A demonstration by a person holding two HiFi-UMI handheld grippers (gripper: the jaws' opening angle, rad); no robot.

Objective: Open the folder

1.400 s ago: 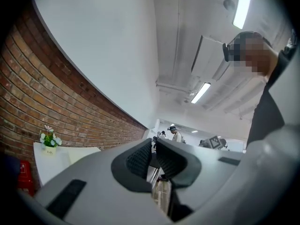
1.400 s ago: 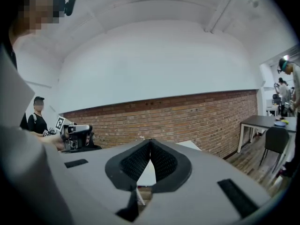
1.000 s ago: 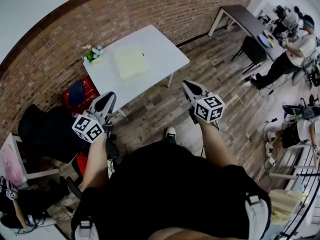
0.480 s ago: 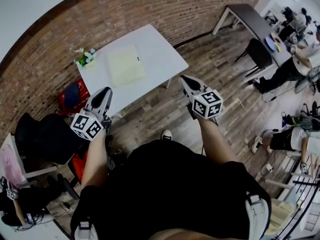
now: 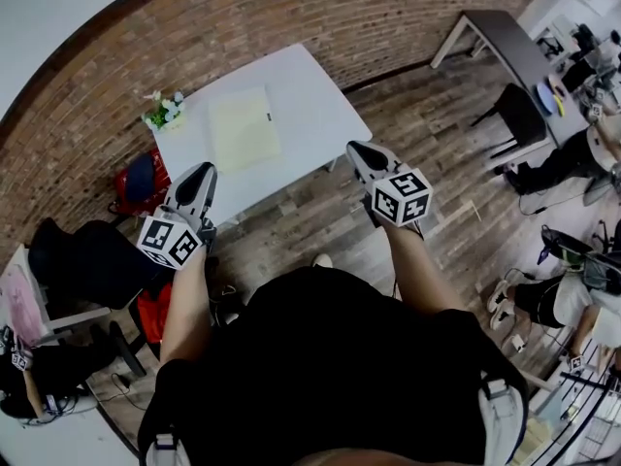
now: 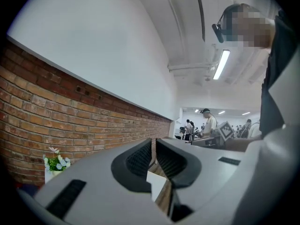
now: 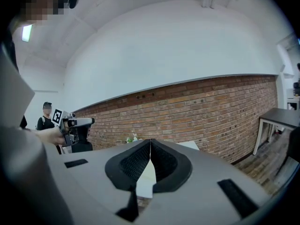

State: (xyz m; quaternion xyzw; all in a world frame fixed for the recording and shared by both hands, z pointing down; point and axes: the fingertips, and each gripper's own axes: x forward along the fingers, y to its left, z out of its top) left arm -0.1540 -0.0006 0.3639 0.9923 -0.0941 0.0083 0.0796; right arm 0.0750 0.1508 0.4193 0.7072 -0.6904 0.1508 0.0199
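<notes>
- Head view: desk (image 5: 325,100) bearing pale yellow folder (image 5: 243,129), 11 o'clock, nearer than a second ago.
- Left claw (image 5: 199,175), right claw (image 5: 358,151): both closed, empty.
- Folder unopened; approach likely unfinished.

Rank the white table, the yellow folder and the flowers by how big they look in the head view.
1. White table, largest.
2. Yellow folder, lying on the table.
3. Flowers, smallest, at the table's corner.
</notes>
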